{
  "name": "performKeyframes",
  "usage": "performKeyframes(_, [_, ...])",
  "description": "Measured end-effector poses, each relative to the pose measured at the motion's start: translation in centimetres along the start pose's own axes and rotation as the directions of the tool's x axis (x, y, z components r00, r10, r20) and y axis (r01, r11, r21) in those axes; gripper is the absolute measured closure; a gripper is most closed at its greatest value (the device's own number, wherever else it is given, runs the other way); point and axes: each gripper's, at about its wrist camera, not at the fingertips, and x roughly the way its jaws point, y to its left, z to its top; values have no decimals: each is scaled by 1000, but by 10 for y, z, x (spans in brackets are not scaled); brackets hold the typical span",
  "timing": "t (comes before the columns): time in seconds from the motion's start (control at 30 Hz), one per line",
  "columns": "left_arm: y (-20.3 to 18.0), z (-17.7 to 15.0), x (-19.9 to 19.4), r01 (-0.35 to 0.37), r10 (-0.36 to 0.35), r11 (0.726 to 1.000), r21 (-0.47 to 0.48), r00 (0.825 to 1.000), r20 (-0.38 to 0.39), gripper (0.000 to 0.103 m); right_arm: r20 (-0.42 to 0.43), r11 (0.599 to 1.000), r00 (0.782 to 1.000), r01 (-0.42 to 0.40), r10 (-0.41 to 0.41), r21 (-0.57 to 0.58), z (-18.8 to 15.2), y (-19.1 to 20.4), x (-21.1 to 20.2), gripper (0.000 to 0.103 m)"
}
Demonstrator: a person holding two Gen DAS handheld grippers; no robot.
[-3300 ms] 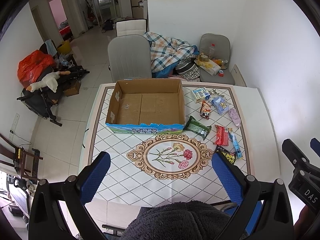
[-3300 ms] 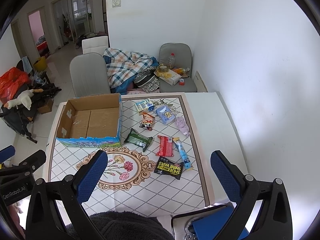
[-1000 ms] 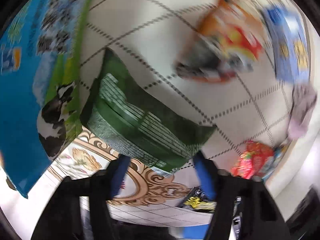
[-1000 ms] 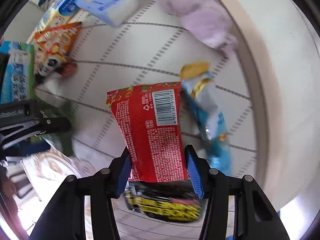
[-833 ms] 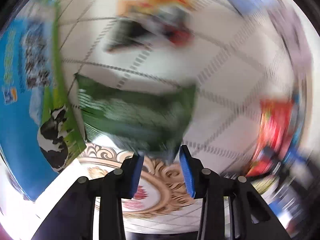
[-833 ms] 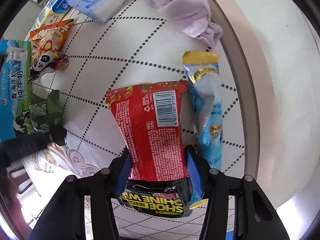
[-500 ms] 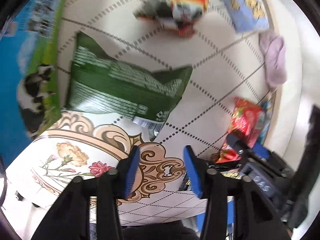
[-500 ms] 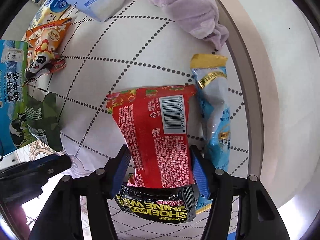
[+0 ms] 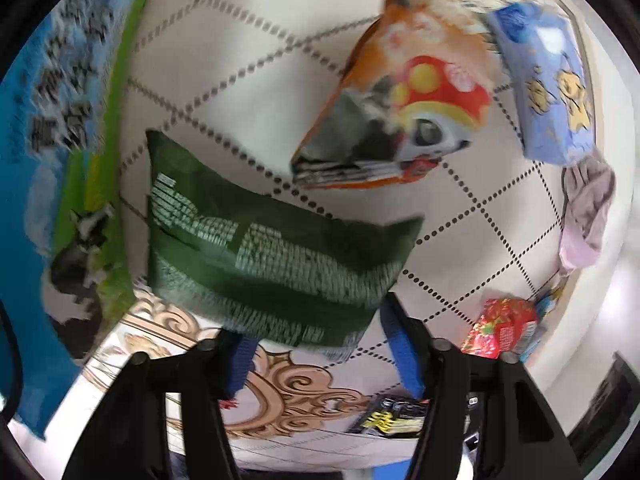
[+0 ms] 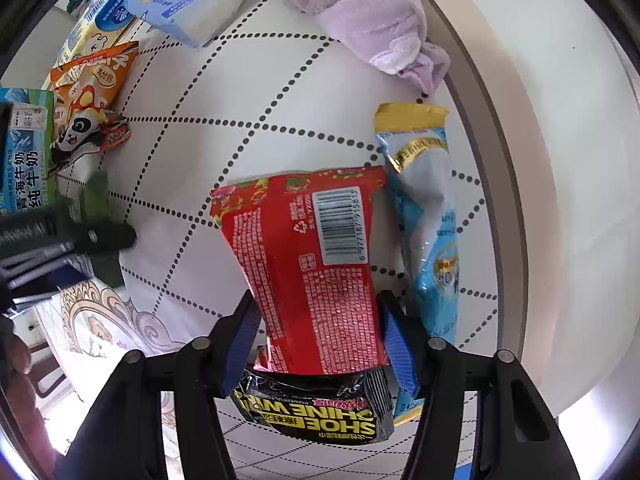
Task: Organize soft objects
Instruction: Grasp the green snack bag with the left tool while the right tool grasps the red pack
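In the left wrist view my left gripper point(image 9: 320, 344) has its blue fingers on either side of the lower edge of a green snack bag point(image 9: 272, 256), which looks lifted off the tablecloth. In the right wrist view my right gripper point(image 10: 320, 332) is shut on the lower end of a red snack bag point(image 10: 316, 264) with a barcode. The red bag also shows far right in the left wrist view point(image 9: 500, 332). The left gripper's body point(image 10: 60, 240) shows at the left of the right wrist view.
The blue-and-green milk carton box point(image 9: 52, 184) stands left of the green bag. An orange panda snack bag point(image 9: 404, 108), a blue tissue pack point(image 9: 548, 84) and a lilac cloth point(image 10: 368, 20) lie beyond. A light blue tube pack point(image 10: 428, 216) and a black shoe-wipes pack point(image 10: 312, 412) lie beside the red bag.
Both grippers came down from high above the table to the bags. In the last half second the left gripper moved back onto the green bag's edge; the right stayed on the red bag.
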Motion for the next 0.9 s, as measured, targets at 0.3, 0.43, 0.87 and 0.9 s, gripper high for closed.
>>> performKeyframes(0.3, [-26, -86, 16, -54, 50, 990, 128, 998, 31, 94, -9, 1000, 1000, -18, 18, -13, -7, 2, 1, 52])
performKeyframes(0.43, [-24, -136, 34, -48, 49, 981, 186, 999, -3, 95, -10, 999, 1000, 2, -2, -39, -6, -6, 1, 52])
performKeyframes(0.87, [44, -190, 9, 244, -240, 951, -189, 970, 41, 40, -26, 1000, 1000, -14, 14, -22, 5, -9, 0, 50])
performKeyframes(0.9, [50, -192, 11, 250, -242, 942, -226, 968, 60, 38, -24, 1000, 1000, -14, 14, -18, 5, -13, -2, 50])
